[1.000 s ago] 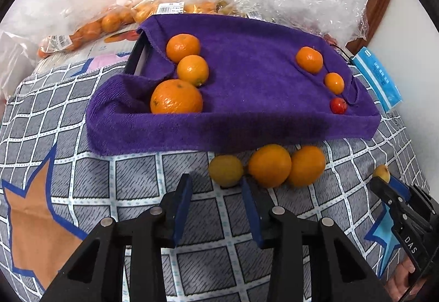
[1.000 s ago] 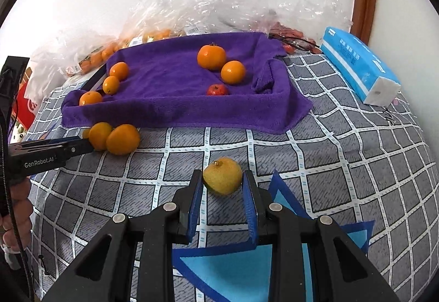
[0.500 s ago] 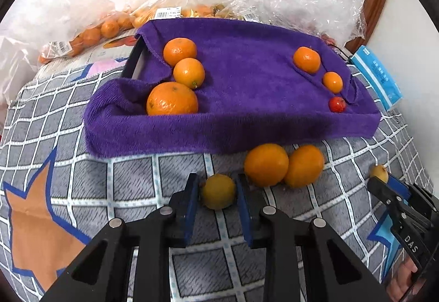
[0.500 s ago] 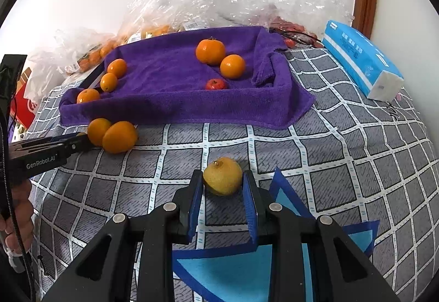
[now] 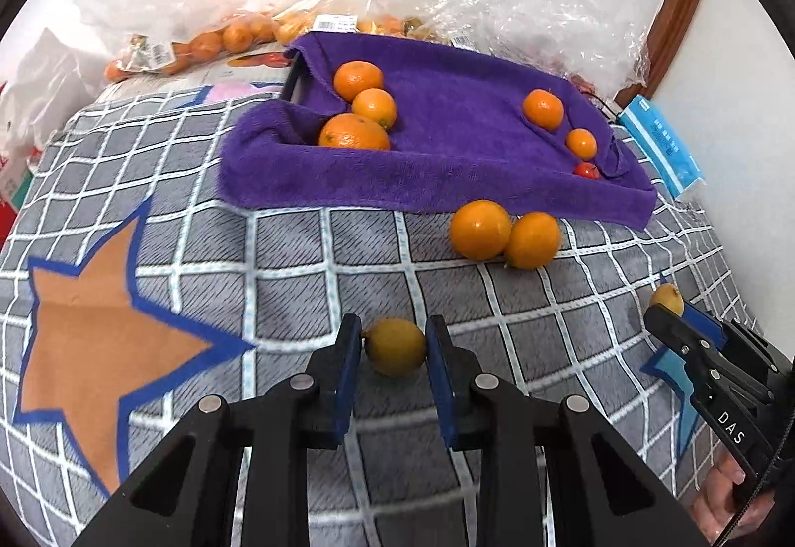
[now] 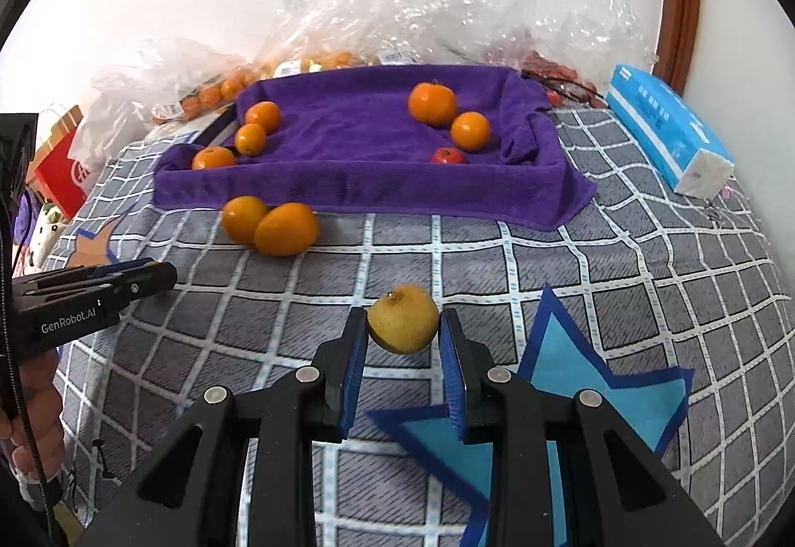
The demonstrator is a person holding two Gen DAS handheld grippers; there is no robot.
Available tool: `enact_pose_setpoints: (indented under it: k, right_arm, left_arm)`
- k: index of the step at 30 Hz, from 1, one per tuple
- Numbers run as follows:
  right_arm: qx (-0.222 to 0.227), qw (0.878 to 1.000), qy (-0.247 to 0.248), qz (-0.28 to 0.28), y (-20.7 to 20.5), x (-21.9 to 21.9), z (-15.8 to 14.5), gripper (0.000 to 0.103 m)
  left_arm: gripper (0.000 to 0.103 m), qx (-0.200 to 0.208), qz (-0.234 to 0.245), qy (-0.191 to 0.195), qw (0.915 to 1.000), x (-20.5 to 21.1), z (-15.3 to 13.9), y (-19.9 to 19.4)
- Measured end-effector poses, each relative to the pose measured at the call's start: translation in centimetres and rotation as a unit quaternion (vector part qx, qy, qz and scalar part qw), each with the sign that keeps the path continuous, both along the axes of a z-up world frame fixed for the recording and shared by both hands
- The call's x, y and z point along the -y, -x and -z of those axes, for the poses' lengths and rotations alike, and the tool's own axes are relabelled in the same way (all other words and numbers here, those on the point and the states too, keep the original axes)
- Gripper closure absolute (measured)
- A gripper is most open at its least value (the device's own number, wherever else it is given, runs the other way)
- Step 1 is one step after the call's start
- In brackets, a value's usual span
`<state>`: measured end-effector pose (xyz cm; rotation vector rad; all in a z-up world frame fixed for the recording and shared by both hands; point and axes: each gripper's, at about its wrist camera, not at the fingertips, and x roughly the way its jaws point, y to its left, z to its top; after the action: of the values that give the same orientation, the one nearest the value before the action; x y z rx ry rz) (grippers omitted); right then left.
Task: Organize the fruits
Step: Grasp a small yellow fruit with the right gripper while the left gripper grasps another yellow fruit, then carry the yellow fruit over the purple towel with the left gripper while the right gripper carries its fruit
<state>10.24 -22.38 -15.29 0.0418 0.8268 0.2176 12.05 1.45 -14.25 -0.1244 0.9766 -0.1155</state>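
My left gripper (image 5: 395,346) is shut on a small yellow lemon (image 5: 396,347), held just above the checked cloth. My right gripper (image 6: 403,323) is shut on a second yellow lemon (image 6: 403,324), lifted off the cloth. A tray draped in a purple towel (image 5: 447,179) holds three oranges at its left (image 5: 354,132) and two small oranges and a red tomato at its right (image 5: 586,170). Two oranges (image 5: 481,222) (image 5: 532,240) lie on the cloth in front of the tray; they also show in the right wrist view (image 6: 285,229).
Clear plastic bags of oranges (image 5: 198,45) and crumpled wrap (image 5: 497,0) lie behind the tray. A blue tissue pack (image 6: 666,129) lies at the right. A red box (image 6: 64,169) stands at the far left. The bed is covered by a grey checked cloth (image 6: 621,259) with star patches.
My left gripper closed on the lemon in front of the tray and pulled it back from the two oranges. My right gripper lifted its lemon slightly.
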Motion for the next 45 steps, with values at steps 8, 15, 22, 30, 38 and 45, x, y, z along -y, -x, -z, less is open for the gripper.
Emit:
enact_pose_setpoints:
  k: [8,15,22,30,38,45]
  right_arm:
    - [0.018,1.0,-0.001,-0.005,2.0,-0.7,-2.3,0.074]
    - [0.039,0.999,-0.002,0.0,2.4,-1.2,-5.2,0.074]
    - [0.057,0.998,0.0,0.004,2.1,-1.5,-7.5,0.074]
    - [0.059,0.998,-0.001,0.014,1.7,-1.2,-9.4,0.074]
    - [0.075,0.997,0.002,0.014,1.9,-0.8,-11.5,0.074]
    - [0.087,0.996,0.006,0.012,2.1,-0.7,-13.0,0.074]
  left_arm:
    - [0.078,0.02,-0.009,0.007,0.9997,-0.6,-2.5,2.8]
    - [0.078,0.043,-0.011,0.008,0.999,-1.1,-5.4,4.4]
    - [0.078,0.067,-0.01,0.006,0.9977,-1.5,-8.6,5.3]
    - [0.078,0.089,-0.005,0.001,0.996,-1.2,-11.3,5.7]
    - [0.078,0.114,-0.003,0.004,0.9934,-0.6,-13.5,6.2]
    - [0.078,0.125,-0.003,0.006,0.9921,-0.5,-14.6,6.3]
